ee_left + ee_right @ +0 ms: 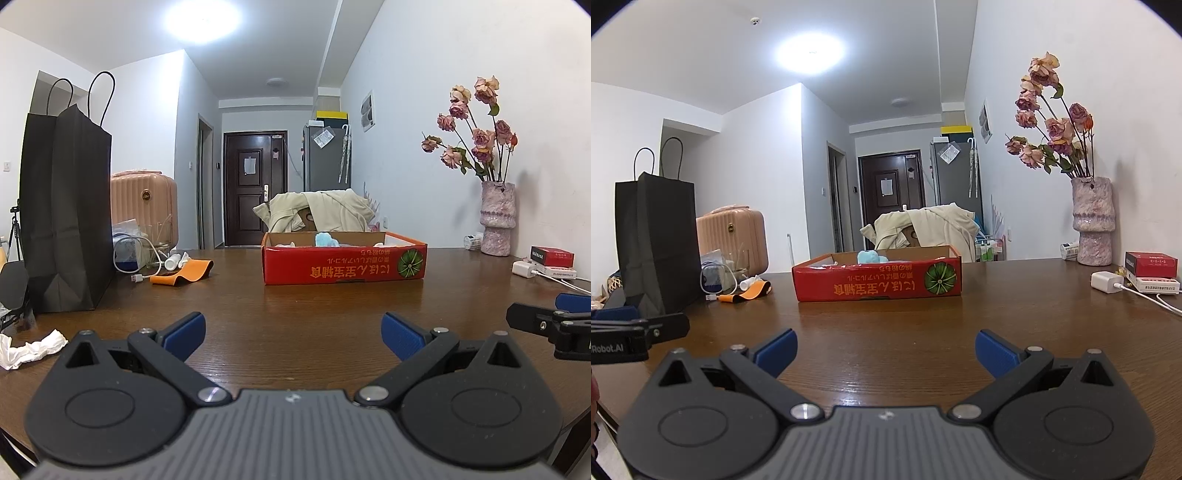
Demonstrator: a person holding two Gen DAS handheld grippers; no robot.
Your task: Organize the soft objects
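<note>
Both grippers low over the counter [295, 306], side by side, pointing toward the far edge. My left gripper [293, 334] has its jaws spread wide, nothing between them. My right gripper [885, 350] is the same: wide open, empty.

Step in hand, as I judge it: reach for a soft thing to sort. The only loose soft thing I can make out near me is the crumpled white tissue [31, 349], lying on the counter close off the left gripper's left side, level with its fingers. To take it well I would swing the left gripper toward it, keep the jaws wide, come down over the highest fold and close gently; it should crush flat and weigh almost nothing, so a light pinch ought to hold.

The red box [343, 258] sits straight ahead, well apart from both grippers, a stretch of bare wood between. A light blue fluffy thing [325, 239] shows above its rim, with pale items beside it that I cannot identify. From the right wrist view the box [877, 282] lies ahead and slightly left.

An orange strap [183, 273] lies left of the box, near a black paper bag [66, 221]. Worth keeping clear of the charger cable [1145, 295] on the right.
</note>
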